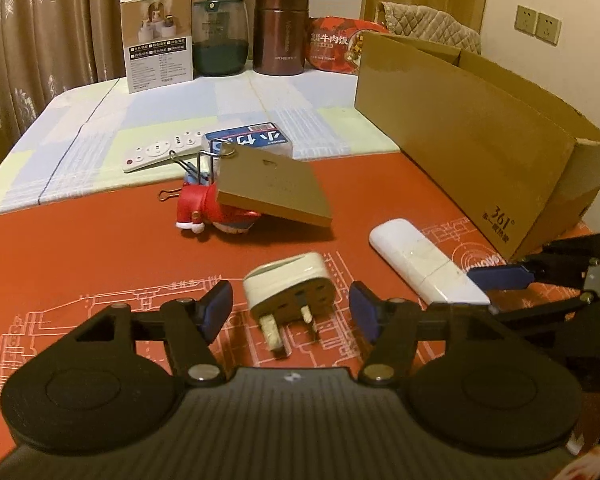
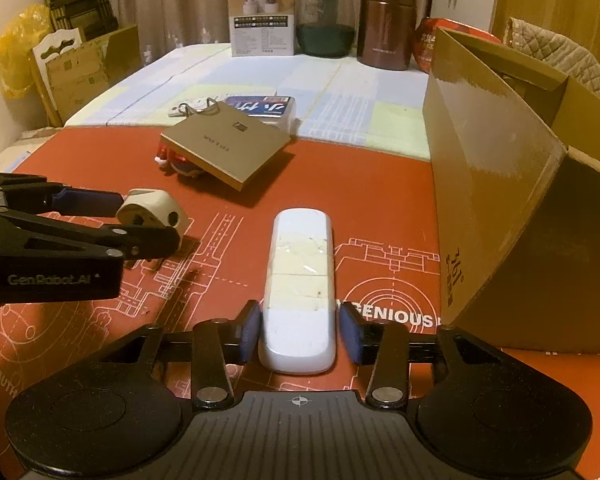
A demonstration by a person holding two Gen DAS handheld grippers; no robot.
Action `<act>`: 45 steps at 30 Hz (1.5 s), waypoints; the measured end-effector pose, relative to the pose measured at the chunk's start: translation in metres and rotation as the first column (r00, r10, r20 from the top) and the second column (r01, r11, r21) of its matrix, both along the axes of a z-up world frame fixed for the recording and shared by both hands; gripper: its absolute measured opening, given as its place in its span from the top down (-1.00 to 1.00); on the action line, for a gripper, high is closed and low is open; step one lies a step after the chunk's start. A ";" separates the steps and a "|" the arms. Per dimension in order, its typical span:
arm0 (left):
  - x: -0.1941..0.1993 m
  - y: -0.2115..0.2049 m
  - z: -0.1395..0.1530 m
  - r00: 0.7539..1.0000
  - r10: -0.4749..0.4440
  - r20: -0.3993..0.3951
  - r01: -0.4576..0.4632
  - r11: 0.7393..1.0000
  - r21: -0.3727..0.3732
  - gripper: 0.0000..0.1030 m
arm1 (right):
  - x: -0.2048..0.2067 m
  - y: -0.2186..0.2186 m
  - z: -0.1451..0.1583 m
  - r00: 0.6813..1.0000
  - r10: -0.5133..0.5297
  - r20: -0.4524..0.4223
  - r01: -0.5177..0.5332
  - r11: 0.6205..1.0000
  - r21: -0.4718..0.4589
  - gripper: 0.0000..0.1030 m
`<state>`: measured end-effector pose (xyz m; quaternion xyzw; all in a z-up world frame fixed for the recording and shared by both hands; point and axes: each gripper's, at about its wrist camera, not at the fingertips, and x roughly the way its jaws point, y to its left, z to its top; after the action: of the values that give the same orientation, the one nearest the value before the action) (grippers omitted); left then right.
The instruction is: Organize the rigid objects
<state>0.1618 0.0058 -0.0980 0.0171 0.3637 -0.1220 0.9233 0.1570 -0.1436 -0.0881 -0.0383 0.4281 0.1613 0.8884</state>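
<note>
Left gripper [image 1: 291,307]: matte black, two round housings, ribbed grey centre plate.
Fingertips [image 1: 219,305]: blue pads on black linkage arms.
Pivots: silver screw heads.
Marking: white "GenRobot_AI" on its side, at 9 o'clock in the right view.
Right gripper [image 2: 299,332]: same black build, blue pads, crosshair mark on plate.

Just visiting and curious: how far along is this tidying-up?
Barely started, it seems. Whether anything is already inside the cardboard box can't be seen. In hand: the left gripper straddles the plug adapter, the right gripper straddles the white stick, both open. Left on the table: the tan box, red toy, remote.
</note>
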 end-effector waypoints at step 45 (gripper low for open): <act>0.001 0.012 0.014 0.997 0.074 0.012 -0.073 0.995 -0.068 0.08 | 0.010 0.005 0.011 0.998 -0.024 0.063 0.021 0.999 0.045 0.29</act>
<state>0.1630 0.0175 -0.0845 -0.0264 0.3528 -0.1001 0.9299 0.1669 -0.1387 -0.0766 -0.0186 0.3965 0.1593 0.9039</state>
